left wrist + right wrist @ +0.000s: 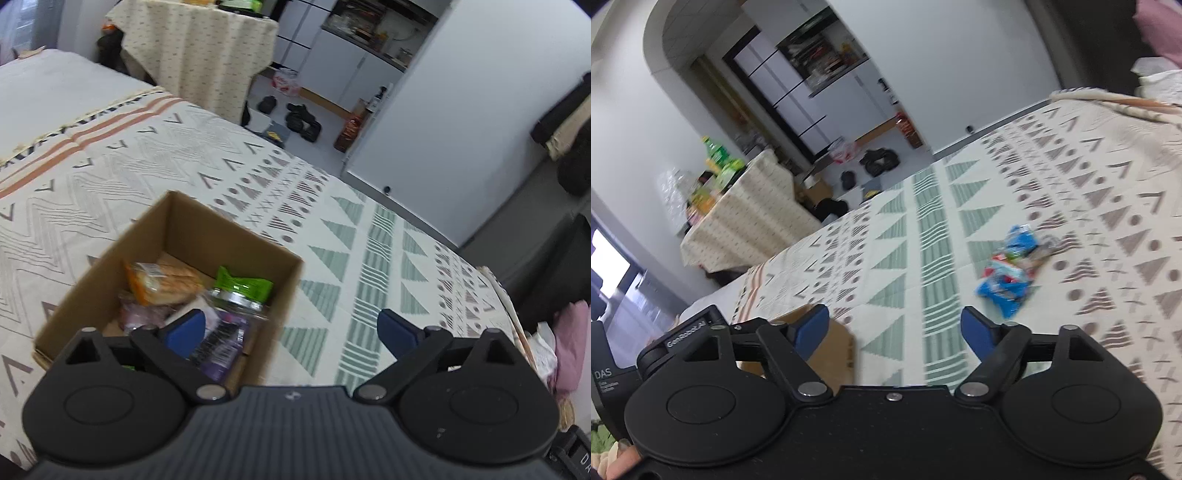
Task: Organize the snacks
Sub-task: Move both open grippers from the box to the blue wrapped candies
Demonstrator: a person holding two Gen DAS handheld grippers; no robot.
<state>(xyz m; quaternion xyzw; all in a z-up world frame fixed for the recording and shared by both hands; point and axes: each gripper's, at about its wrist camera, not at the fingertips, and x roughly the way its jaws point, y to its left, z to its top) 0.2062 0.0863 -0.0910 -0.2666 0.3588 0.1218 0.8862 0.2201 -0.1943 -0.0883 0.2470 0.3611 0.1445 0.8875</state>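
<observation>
Left gripper [291, 328] wide, empty; cardboard box [236, 236] snack-filled.

White walls [461, 110]; patterned bedspread [258, 184]; cloth-draped table [750, 218] beyond.

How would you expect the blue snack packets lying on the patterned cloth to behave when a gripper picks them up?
The blue snack packets look like thin crinkled film, so probably light and floppy. Their glossy wrap may slip between pads. They lie bunched together, so one may drag the others along.
</observation>
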